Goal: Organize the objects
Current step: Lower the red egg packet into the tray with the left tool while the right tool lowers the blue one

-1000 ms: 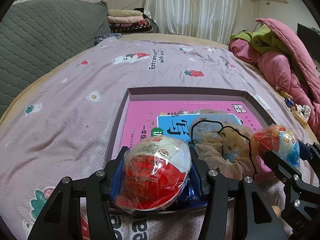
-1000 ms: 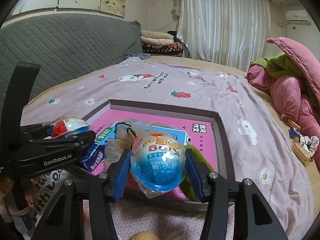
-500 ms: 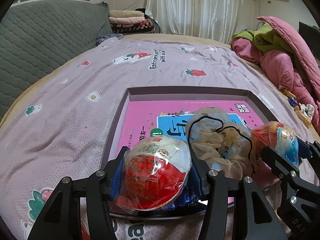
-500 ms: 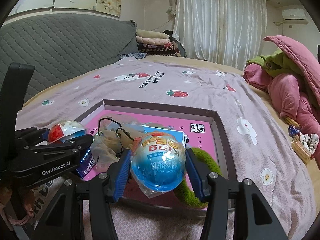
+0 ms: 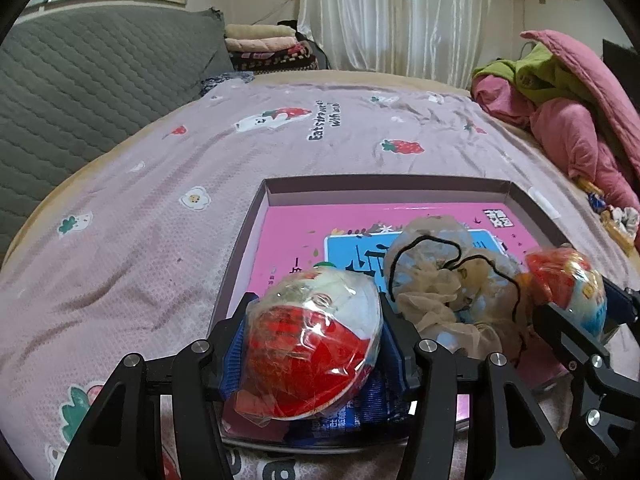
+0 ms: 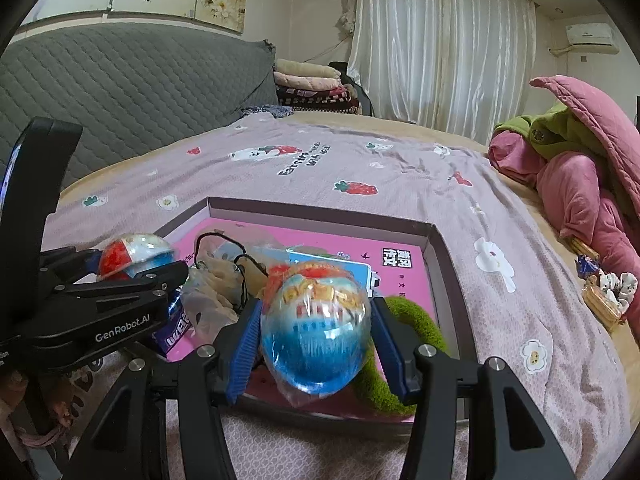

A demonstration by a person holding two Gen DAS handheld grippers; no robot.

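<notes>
My left gripper [image 5: 314,344] is shut on a red and white wrapped toy egg [image 5: 308,356] over the near left corner of a shallow purple box [image 5: 384,184]. My right gripper [image 6: 316,328] is shut on a blue and orange wrapped egg [image 6: 316,336] over the box's near edge [image 6: 320,208]. In each wrist view the other gripper shows at the side: the right gripper [image 5: 576,292] with its egg [image 5: 568,284], the left gripper [image 6: 136,260] with its egg [image 6: 132,254]. A pink book [image 5: 304,232] lines the box.
In the box lie a beige scrunchie with a black elastic [image 5: 448,280], a blue packet [image 6: 176,328] and a green fuzzy ring [image 6: 416,320]. The box sits on a mauve strawberry-print bedspread [image 5: 160,184]. Pink and green bedding [image 5: 560,112] is heaped at the right, with small items [image 6: 604,292] below it.
Both grippers keep their eggs and hover near the box's front. In the right wrist view more of the green ring has come into sight.
</notes>
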